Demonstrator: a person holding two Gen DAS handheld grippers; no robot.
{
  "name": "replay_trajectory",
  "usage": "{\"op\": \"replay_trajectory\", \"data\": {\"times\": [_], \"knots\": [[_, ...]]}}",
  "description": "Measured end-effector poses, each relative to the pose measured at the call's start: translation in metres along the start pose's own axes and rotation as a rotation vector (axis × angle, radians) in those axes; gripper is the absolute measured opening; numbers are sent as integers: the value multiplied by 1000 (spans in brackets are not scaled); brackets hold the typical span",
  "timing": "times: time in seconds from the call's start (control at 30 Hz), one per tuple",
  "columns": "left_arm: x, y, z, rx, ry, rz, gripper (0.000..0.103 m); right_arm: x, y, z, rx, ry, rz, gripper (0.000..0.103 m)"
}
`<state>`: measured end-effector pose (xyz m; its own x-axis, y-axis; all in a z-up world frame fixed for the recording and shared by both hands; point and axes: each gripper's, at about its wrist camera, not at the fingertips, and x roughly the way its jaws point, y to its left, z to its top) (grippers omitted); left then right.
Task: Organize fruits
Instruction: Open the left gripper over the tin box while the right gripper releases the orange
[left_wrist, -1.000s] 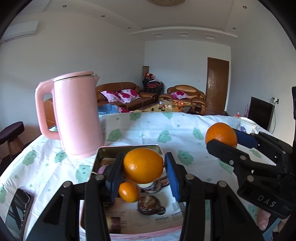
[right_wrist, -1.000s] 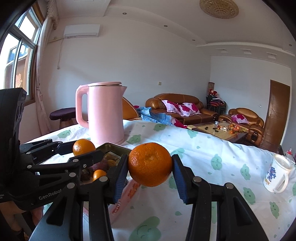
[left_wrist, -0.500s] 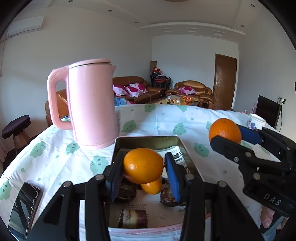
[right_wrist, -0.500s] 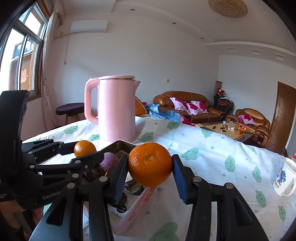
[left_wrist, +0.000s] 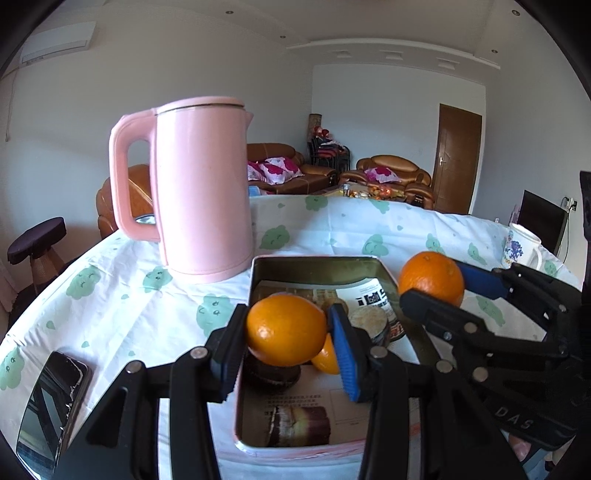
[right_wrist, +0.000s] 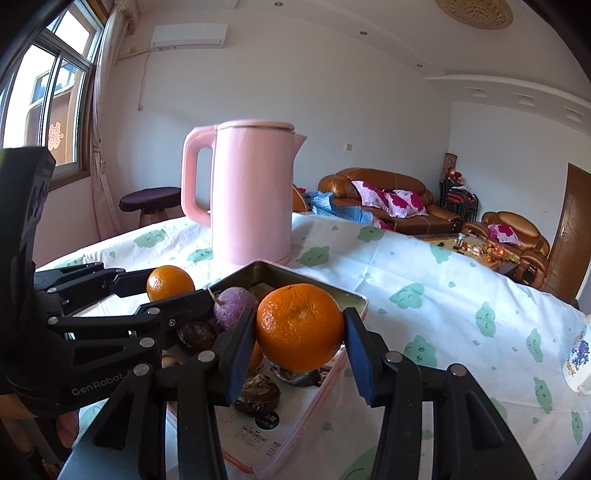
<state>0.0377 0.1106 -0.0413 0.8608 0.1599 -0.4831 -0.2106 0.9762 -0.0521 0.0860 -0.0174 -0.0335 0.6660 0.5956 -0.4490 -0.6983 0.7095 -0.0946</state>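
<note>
Pink kettle (left_wrist: 203, 188) upright on the desk (left_wrist: 122, 295), handle to the left, spout to the right, just behind the tin (left_wrist: 314, 264). Dark phone (left_wrist: 48, 410) flat near the lower left edge of the left wrist view, partly cut off; absent from the right wrist view.

Left hand-held gripper (left_wrist: 288, 334) partly closed, pads pressed on an orange (left_wrist: 284, 332), over the near half of the tin. Roundish fruit, slightly wider than tall, long axis roughly across the jaws; stem end hard to make out. Beneath it a smaller orange fruit (left_wrist: 325, 360), mostly hidden by the blue pad. Tin long axis running away from the camera, lined with printed paper, holding dark round items of unclear kind.

Further right, right hand-held gripper (left_wrist: 432, 291) seen from the side, likewise clamped on a second orange (left_wrist: 430, 277), above the tin's right rim. White mug (left_wrist: 521, 247) at the far right desk edge.

From the right wrist view: window (right_wrist: 48, 107) and left hand-held gripper (right_wrist: 171, 286) with its orange (right_wrist: 170, 282) at left, a purple round thing (right_wrist: 234, 308) in the tin (right_wrist: 354, 299) that the other view conceals, then the second orange (right_wrist: 299, 326) gripped between the right hand-held gripper (right_wrist: 299, 332) pads, stem dimple facing up and toward the camera. Mug (right_wrist: 578, 362) cut off at the right border.
</note>
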Motion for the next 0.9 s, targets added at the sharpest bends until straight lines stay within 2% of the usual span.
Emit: {"op": "replay_trajectory", "data": {"times": [0.5,0.77,0.9], "knots": [[9,6,-6,-3,59,7,48,22,5,-8,3,111,53,51],[4,11,-8,-11,47,36,63,19,5,-9,2,109,41,56],[-3,13,-5,-27,19,36,74,9,1,-7,15,89,21,59]]}}
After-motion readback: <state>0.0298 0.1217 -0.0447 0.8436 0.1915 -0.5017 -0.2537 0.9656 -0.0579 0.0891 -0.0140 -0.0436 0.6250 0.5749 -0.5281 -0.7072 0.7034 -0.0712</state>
